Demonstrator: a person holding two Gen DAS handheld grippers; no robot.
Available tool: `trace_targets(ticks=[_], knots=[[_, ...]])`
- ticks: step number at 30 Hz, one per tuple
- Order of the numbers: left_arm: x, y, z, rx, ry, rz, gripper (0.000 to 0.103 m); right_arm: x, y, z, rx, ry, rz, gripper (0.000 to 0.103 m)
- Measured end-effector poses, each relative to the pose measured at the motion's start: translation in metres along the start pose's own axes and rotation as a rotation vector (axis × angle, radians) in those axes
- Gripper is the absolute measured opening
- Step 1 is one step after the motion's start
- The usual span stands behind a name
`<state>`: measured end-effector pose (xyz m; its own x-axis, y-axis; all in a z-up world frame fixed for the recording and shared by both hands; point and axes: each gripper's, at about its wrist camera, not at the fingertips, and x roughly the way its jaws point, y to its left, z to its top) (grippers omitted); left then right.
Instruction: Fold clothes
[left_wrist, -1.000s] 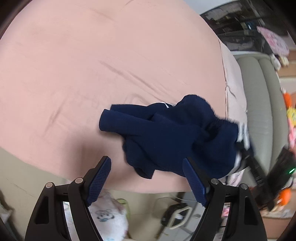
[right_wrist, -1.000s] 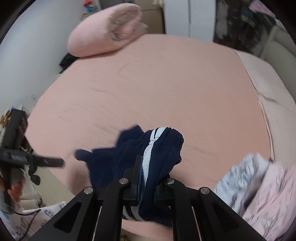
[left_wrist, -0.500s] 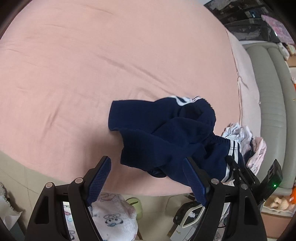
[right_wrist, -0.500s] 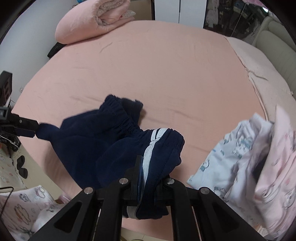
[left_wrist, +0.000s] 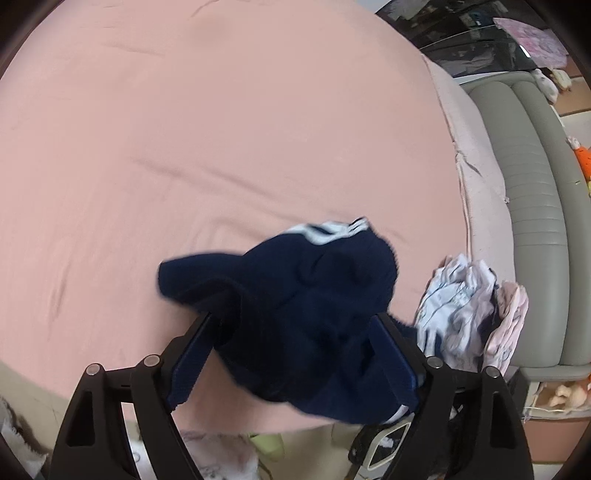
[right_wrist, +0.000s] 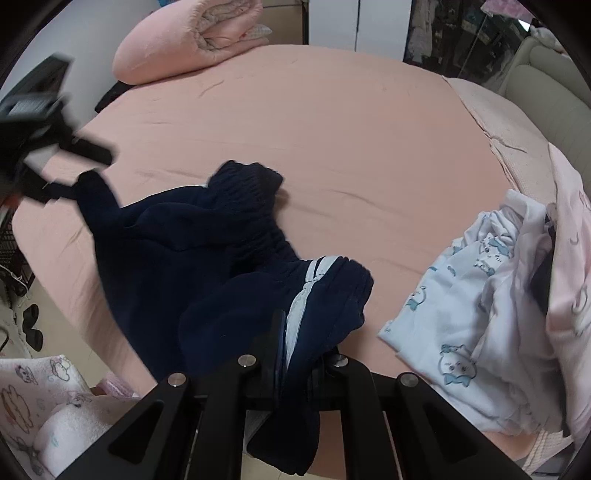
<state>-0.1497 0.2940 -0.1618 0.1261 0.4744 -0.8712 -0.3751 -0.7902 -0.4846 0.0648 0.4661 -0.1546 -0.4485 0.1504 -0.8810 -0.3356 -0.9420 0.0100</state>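
1. The left gripper (left_wrist: 291, 354) has its fingers spread wide, and the dark navy fleece trousers with white side stripes (left_wrist: 295, 306) bulge into the gap between them. In the right wrist view the same gripper (right_wrist: 79, 168) sits at the far left with a tip of navy cloth reaching in between its fingers; it is blurred, so I cannot tell whether the cloth is pinched yet. My reading is that it is placed there to take a second corner.

2. The trousers lie crumpled near the front edge of the bed with the pink sheet (right_wrist: 332, 129), partly lifted, the gathered elastic waistband (right_wrist: 255, 206) bunched in the middle. They are not folded; the cloth is in a loose heap strung between the two grippers.

3. The right gripper (right_wrist: 299, 350) has its fingers drawn narrow and clamped on a bunch of the trousers right at a white stripe, the rest of that bunch hanging below. Holding it by a stripe probably gives a seam line to straighten the garment along.

4. Just to the right, a heap of pale blue and pink printed clothes (right_wrist: 498, 295) rests on the bed, apart from the trousers.
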Motion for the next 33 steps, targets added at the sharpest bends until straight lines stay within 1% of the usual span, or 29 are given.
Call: trace_targets(ticks=[5, 8, 9, 14, 16, 17, 19, 20, 23, 26, 27, 30, 33], knots=[[0.015, -0.018, 0.019, -0.061, 0.026, -0.03, 0.084, -0.002, 0.011, -0.007, -0.021, -0.025, -0.017, 0.007], [0.023, -0.037, 0.025, -0.06, 0.049, -0.017, 0.084, -0.001, 0.008, -0.01, 0.014, -0.035, -0.002, 0.007], [0.026, -0.044, 0.026, -0.047, 0.055, -0.011, 0.084, 0.001, 0.006, -0.012, 0.032, -0.037, 0.008, 0.007], [0.037, -0.079, 0.032, 0.038, 0.095, 0.021, 0.084, 0.002, -0.005, -0.023, 0.081, -0.023, -0.019, 0.007], [0.041, -0.091, 0.032, 0.088, 0.119, 0.073, 0.084, 0.003, -0.007, -0.026, 0.091, -0.015, -0.037, 0.007], [0.041, -0.099, 0.031, 0.128, 0.117, 0.12, 0.084, 0.005, -0.008, -0.027, 0.096, -0.011, -0.046, 0.007], [0.037, -0.11, 0.028, 0.191, 0.093, 0.193, 0.084, 0.007, -0.009, -0.029, 0.104, -0.003, -0.064, 0.007], [0.035, -0.116, 0.025, 0.221, 0.082, 0.217, 0.084, 0.008, -0.009, -0.029, 0.114, 0.01, -0.068, 0.007], [0.024, -0.125, 0.021, 0.265, 0.048, 0.243, 0.084, 0.012, -0.009, -0.029, 0.143, 0.049, -0.083, 0.007], [0.02, -0.124, 0.02, 0.27, 0.042, 0.229, 0.084, 0.02, -0.008, -0.025, 0.143, 0.085, -0.109, 0.007], [0.02, -0.122, 0.019, 0.27, 0.046, 0.226, 0.084, 0.022, -0.007, -0.025, 0.139, 0.104, -0.117, 0.009], [0.027, -0.118, 0.02, 0.262, 0.064, 0.231, 0.084, 0.03, -0.006, -0.024, 0.13, 0.163, -0.141, 0.025], [0.039, -0.114, 0.022, 0.249, 0.083, 0.24, 0.084, 0.035, -0.004, -0.026, 0.113, 0.196, -0.156, 0.029]])
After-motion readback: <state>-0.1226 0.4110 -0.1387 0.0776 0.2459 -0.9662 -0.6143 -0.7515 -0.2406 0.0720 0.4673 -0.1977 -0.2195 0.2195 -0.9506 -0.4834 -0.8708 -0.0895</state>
